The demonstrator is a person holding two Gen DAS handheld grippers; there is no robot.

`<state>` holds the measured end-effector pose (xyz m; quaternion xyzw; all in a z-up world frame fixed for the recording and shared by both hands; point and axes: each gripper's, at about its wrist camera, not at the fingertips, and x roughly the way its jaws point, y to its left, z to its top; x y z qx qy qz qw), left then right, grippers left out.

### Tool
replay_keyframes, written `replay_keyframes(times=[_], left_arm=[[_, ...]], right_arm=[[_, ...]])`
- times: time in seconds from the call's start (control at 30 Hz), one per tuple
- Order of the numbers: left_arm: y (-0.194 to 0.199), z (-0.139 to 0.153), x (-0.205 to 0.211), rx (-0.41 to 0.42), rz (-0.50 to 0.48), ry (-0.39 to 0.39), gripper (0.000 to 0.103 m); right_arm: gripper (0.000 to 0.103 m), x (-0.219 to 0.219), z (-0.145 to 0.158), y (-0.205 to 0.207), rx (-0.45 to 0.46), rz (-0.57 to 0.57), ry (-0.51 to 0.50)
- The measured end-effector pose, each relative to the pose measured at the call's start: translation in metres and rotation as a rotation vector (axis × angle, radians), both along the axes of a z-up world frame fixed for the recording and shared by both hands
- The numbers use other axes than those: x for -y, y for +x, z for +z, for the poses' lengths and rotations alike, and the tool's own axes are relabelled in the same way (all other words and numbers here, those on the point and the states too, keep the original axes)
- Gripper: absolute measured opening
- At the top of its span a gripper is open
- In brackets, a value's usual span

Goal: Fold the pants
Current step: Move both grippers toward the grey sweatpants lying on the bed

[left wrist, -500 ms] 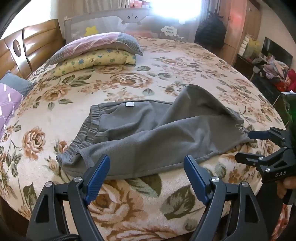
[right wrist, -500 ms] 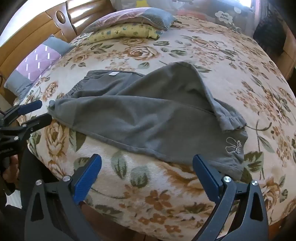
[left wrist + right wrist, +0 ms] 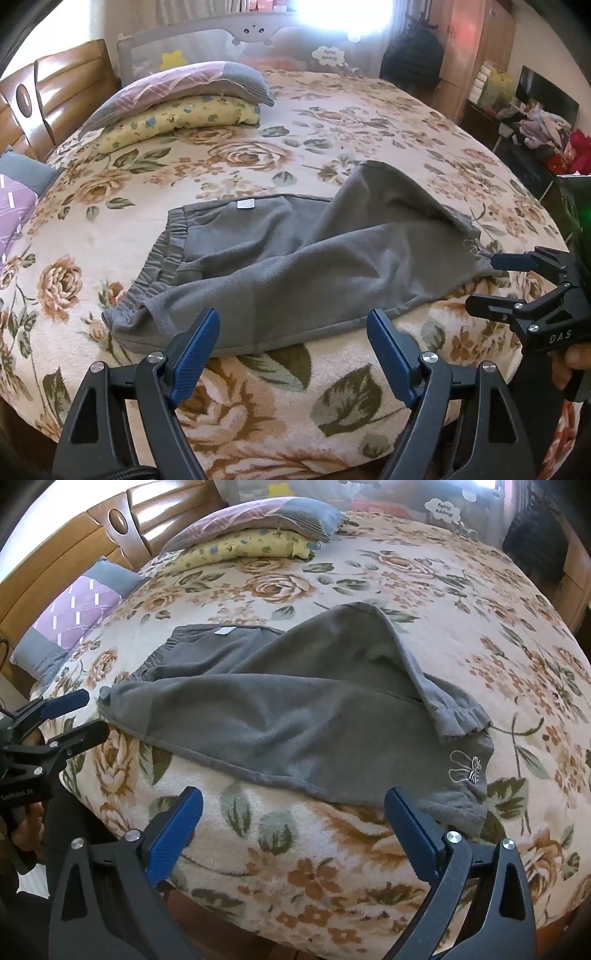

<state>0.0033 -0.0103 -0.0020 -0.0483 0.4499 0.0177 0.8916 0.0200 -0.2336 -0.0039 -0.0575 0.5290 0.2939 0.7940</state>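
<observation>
**Both grippers poised at the pants' ends**

The left gripper (image 3: 291, 343), jaws spread and empty, has edged nearer the waistband end of the grey pants (image 3: 295, 266) on the bed (image 3: 332, 110). The right gripper (image 3: 293, 825) (also spread) hovers by the cuffs; grasping looks next.

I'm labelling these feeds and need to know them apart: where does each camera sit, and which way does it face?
Left wrist: sits on the left gripper, looking down across the bed at the pants near the waistband; its own open fingers show, plus the right gripper and a hand.
Right wrist: sits on the right gripper, facing the pants near the cuff; its open fingers and the left gripper show.
Shared: pants, pillows, headboard.
</observation>
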Motion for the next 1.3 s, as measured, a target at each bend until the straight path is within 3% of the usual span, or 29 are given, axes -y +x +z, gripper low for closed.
replay_keyframes(times=[1.3], left_arm=[[0.016,-0.016,0.022,-0.06,-0.087,-0.033,0.082]], right_arm=[[0.099,0.021,-0.012,0.007,-0.046,-0.063,0.016]])
